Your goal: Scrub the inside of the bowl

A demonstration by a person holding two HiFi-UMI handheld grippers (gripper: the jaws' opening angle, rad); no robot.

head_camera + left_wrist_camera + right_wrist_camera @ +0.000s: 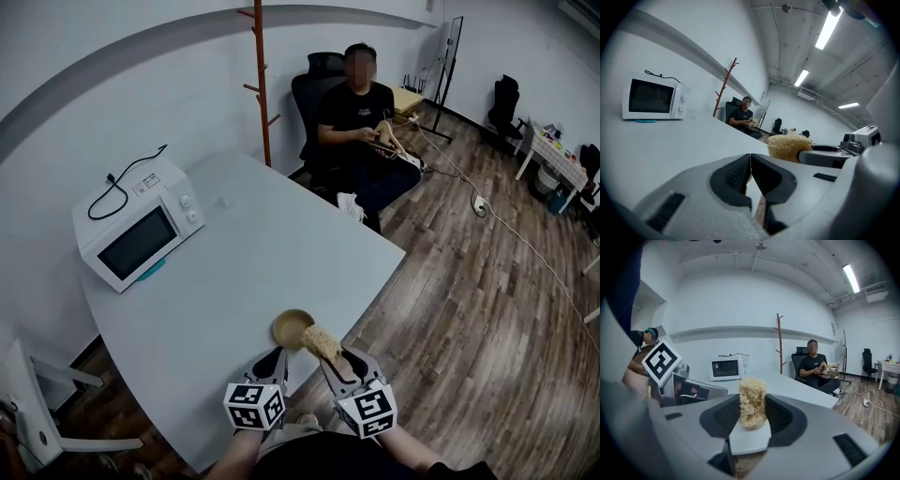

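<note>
A pale grey table (pixel 281 253) stands on a wood-plank floor (pixel 469 309) in a white-walled room, and it carries one white microwave (pixel 139 234); behind it are one reddish coat stand (pixel 261 84) and one seated person (pixel 361 122). One tan bowl (pixel 289 327) sits at the table's near edge, where the left gripper (pixel 278 353) has its jaws pressed together on the thin rim. Of the two grippers, the right gripper (pixel 333 356) clamps one fibrous scrubber (pixel 323 343), just beside the bowl.
</note>
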